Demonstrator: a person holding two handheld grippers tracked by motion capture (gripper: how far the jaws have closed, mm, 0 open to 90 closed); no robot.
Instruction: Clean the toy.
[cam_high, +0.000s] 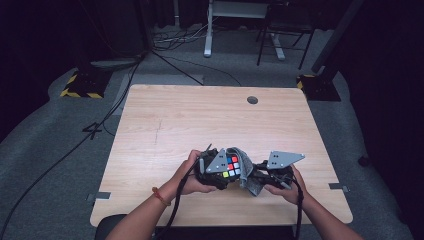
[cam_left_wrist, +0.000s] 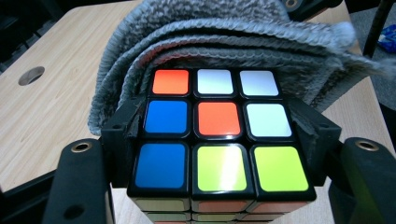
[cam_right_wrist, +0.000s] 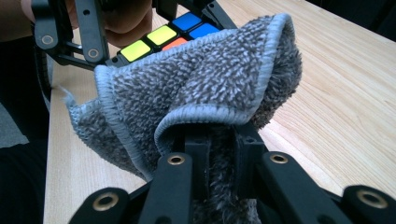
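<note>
Left gripper (cam_left_wrist: 219, 154) clamps a scrambled puzzle cube (cam_left_wrist: 218, 130); right gripper (cam_right_wrist: 222, 154) pinches a folded grey cloth (cam_right_wrist: 196, 88) against it.

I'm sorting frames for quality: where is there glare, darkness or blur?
High view: dark room edges, the table evenly lit. Left gripper view: soft glare on the cube stickers, sharp focus. Right gripper view: the grey cloth crisp, the near jaws slightly soft.

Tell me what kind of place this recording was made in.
Probably a lab or recording studio, not a home: a lone wooden table on grey carpet, black curtains around it, cables trailing across the floor, and yellow-and-black taped stand bases at the table's far corners.
</note>
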